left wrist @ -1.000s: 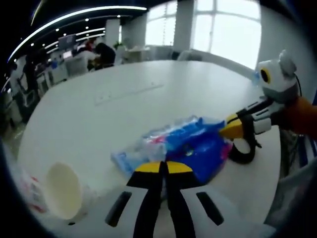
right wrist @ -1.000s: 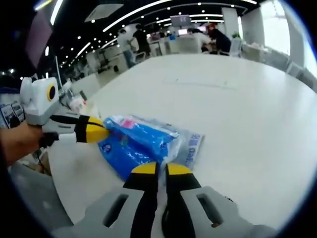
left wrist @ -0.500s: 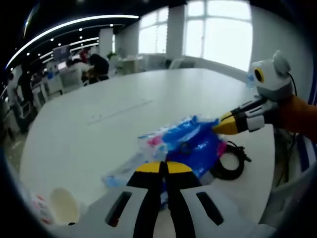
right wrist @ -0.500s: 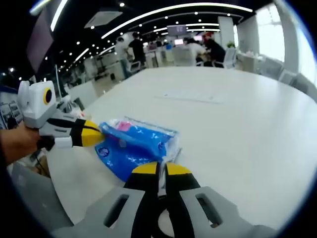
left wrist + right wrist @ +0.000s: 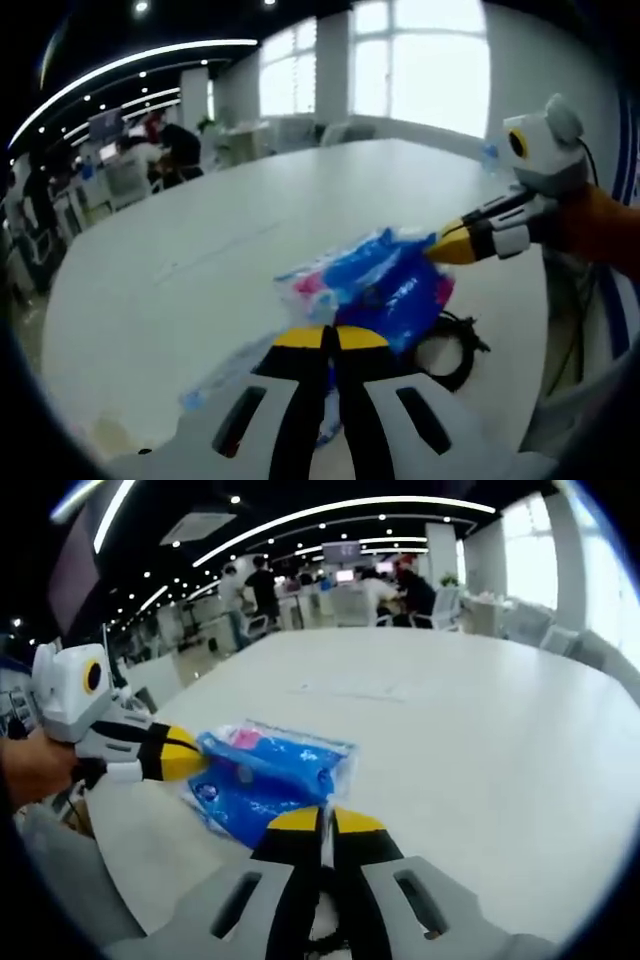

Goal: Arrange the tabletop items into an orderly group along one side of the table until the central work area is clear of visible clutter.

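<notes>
Plastic packaging is what both grippers are dealing with: a soft blue packet point(image 5: 385, 285) with pink and white print, probably tissues or wipes, held between 2 grippers above a white table point(image 5: 200, 250) near its edge. In the left gripper view the left gripper point(image 5: 334, 338) has its jaws pressed together on the clear film at the packet's near end, while the right gripper point(image 5: 448, 243) comes in from the right and pinches the far end. In the right gripper view the right gripper point(image 5: 322, 820) is likewise clamped on a thin flap of film, and the left gripper point(image 5: 192, 756) grips the packet point(image 5: 270, 770) from the left. A black coiled cable point(image 5: 450, 345) lies on the table just beside and partly under the packet. Judging by how it sags and creases, the packet is light and limp, with slick film that could slide out of a thin pinch or tear at a seam. A firmer hold would likely take the bulkier body rather than the loose edge, and setting it down needs care not to drag the cable along.
</notes>
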A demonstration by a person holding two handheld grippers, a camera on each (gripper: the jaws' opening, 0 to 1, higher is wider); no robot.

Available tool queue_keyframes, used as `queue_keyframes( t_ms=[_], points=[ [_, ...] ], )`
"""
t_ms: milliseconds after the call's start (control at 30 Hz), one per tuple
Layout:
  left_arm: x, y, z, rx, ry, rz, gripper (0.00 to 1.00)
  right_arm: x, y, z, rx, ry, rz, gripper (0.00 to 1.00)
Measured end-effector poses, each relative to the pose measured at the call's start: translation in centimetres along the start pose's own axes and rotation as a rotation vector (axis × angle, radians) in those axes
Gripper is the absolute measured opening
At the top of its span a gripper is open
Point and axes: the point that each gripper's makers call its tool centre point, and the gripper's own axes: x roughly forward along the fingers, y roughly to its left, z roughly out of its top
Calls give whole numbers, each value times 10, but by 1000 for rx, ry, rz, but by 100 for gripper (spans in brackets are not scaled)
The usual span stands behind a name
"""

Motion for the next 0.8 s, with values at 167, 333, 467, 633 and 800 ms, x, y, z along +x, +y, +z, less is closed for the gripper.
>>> queue_keyframes(
  t_ms=[167,333,467,633,800],
  points=[
    [13,-16,10,16,-4,-13,0,-10,-21,0,8,-12,-23,3],
    [27,-31,16,20,-4,-24,0,-18,-39,-2,18,-22,-44,3],
    [37,-41,19,22,-5,-32,0,-24,-55,-3,26,-32,-65,3],
    [50,-54,19,12,-4,-49,0,-28,-70,-7,34,-35,-83,3],
    [64,-63,17,10,1,-57,0,-28,-84,-14,46,-33,-95,3]
  ],
)
